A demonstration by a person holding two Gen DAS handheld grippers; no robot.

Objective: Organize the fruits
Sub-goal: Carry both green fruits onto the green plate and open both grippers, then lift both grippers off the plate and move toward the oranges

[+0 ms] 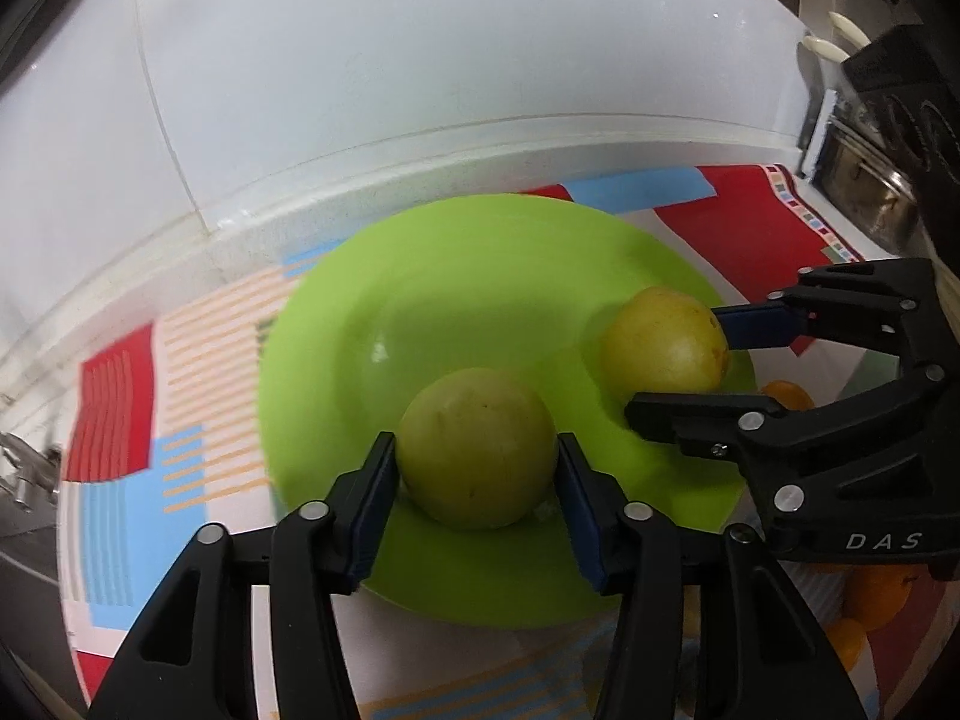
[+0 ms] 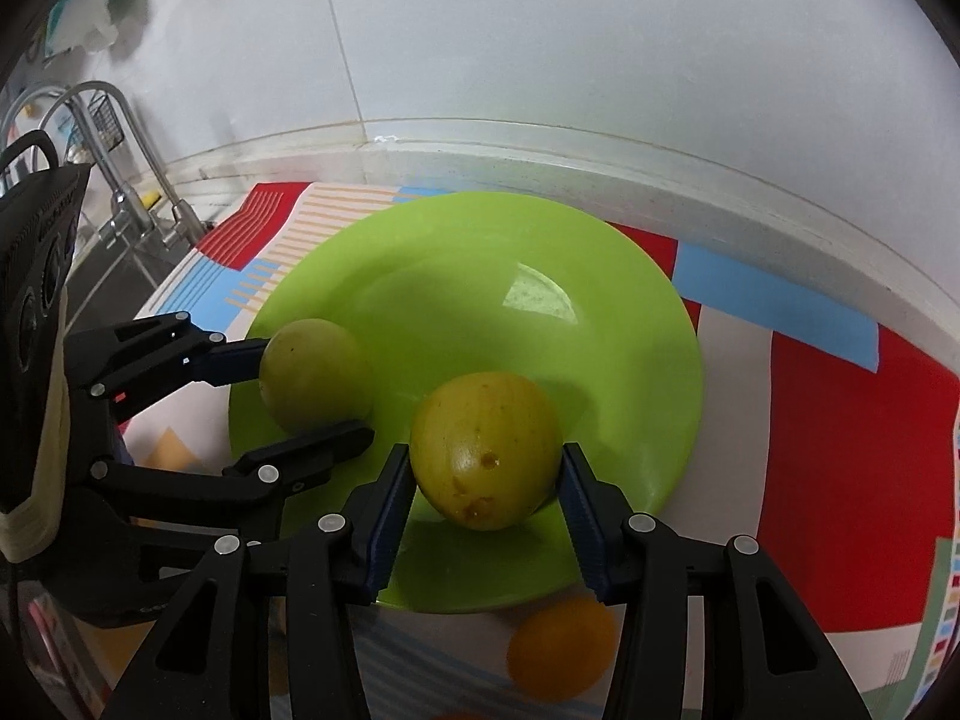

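While both grippers are reaching over the green plate, each one is bracketing a yellow-green fruit. In the left wrist view, the left gripper is sitting with its blue-padded fingers on either side of the near fruit, over the plate's near half; the pads are lying right against its sides, but a firm clamp versus a bare touch cannot be told. The right gripper is coming in from the right, its fingers straddling the second fruit near the plate's right rim, again at or just beside the skin.

In the right wrist view, the second fruit, showing brown blemishes, is sitting between the right gripper pads, and the left gripper is flanking the near fruit at the plate's left.

The plate is resting on a patterned mat of red, blue and white. An orange fruit is lying off the plate, blurred and partly hidden behind a finger. More orange fruits are showing at the lower right of the left wrist view, mostly covered by the right gripper body. A faucet is standing at far left.
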